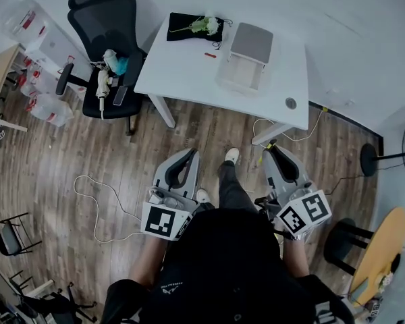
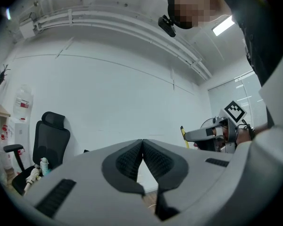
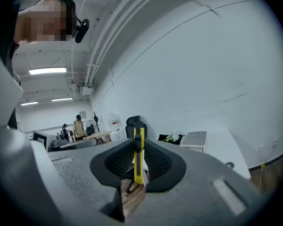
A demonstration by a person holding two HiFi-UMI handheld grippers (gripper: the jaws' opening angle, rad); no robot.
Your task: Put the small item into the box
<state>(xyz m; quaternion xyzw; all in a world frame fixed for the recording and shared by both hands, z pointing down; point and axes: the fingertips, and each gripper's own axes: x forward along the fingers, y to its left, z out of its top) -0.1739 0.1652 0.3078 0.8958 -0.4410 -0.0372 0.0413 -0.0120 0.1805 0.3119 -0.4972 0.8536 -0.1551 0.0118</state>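
In the head view I read an office chair (image 1: 104,39) at 10 o'clock, standing on the wooden floor (image 1: 74,147) beside the white desk (image 1: 189,69). The left claw (image 1: 190,153) is held over the floor at 7 o'clock of frame centre, well apart from the desk. In the left gripper view its pads meet, with the left claw (image 2: 142,145) fully together and nothing between them. At 12 o'clock the desk carries a black cloth (image 1: 189,27) at its far left corner. A small red object (image 1: 210,55) lies just at 5 o'clock of that cloth. The box (image 1: 241,73), clear with a grey lid, sits at 3 o'clock of the red object. The right claw (image 1: 273,147) is held over the floor at 4 o'clock of centre. In the right gripper view the right claw (image 3: 139,145) is clamped on a yellow utility knife (image 3: 138,166), which stands upright between the pads and projects past their tips. The knife is therefore well apart from the box (image 3: 194,139).
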